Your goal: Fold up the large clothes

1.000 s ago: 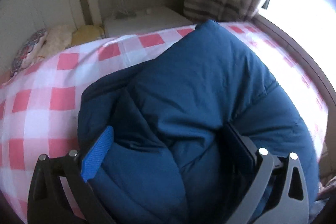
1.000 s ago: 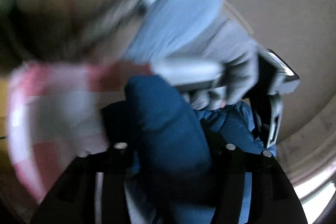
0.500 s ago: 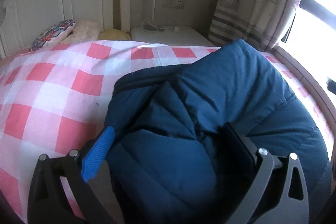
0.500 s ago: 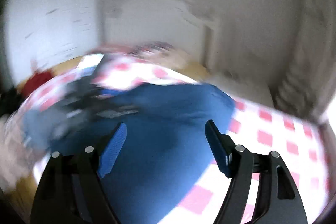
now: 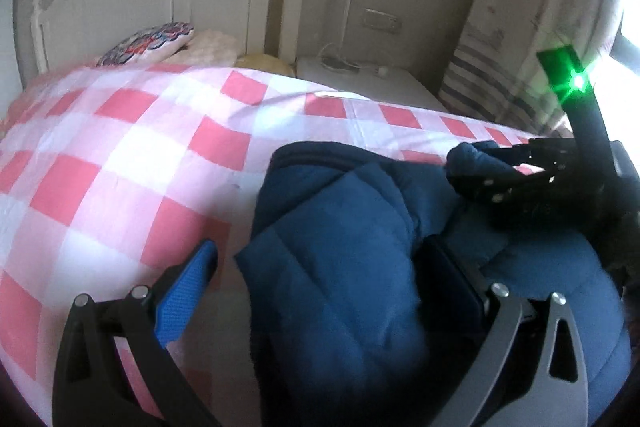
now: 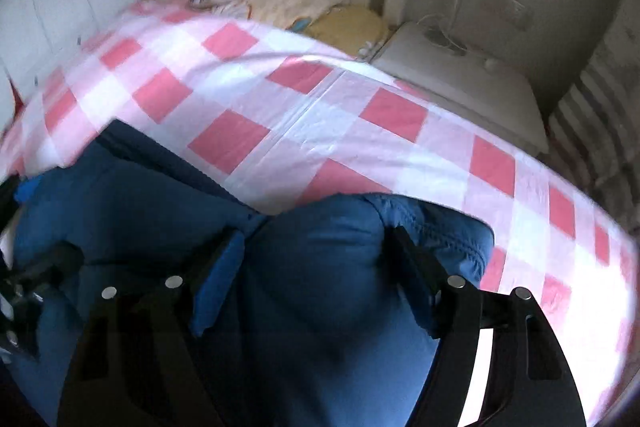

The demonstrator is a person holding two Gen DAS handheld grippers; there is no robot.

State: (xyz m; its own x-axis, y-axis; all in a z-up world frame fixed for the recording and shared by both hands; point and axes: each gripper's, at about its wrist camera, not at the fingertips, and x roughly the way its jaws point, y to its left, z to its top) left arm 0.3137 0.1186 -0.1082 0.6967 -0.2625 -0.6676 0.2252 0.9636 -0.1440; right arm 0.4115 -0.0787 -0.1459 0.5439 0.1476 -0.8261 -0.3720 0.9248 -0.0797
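Navy padded jacket (image 5: pixel 344 267), pink checked bedspread (image 5: pixel 120 155), no legible writing

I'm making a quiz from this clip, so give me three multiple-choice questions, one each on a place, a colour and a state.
1. Where does the jacket lie?
A. on the nightstand
B. on the bed
C. on the floor

2. What colours is the bedcover?
A. pink and white checks
B. green stripes
C. plain grey

3. What is between the right tool's fingers?
A. nothing
B. a pillow
C. jacket fabric

Answers: 1 B, it rests on the checked cover. 2 A, pink and white squares show in both views. 3 C, blue padding fills the gap between the fingers.
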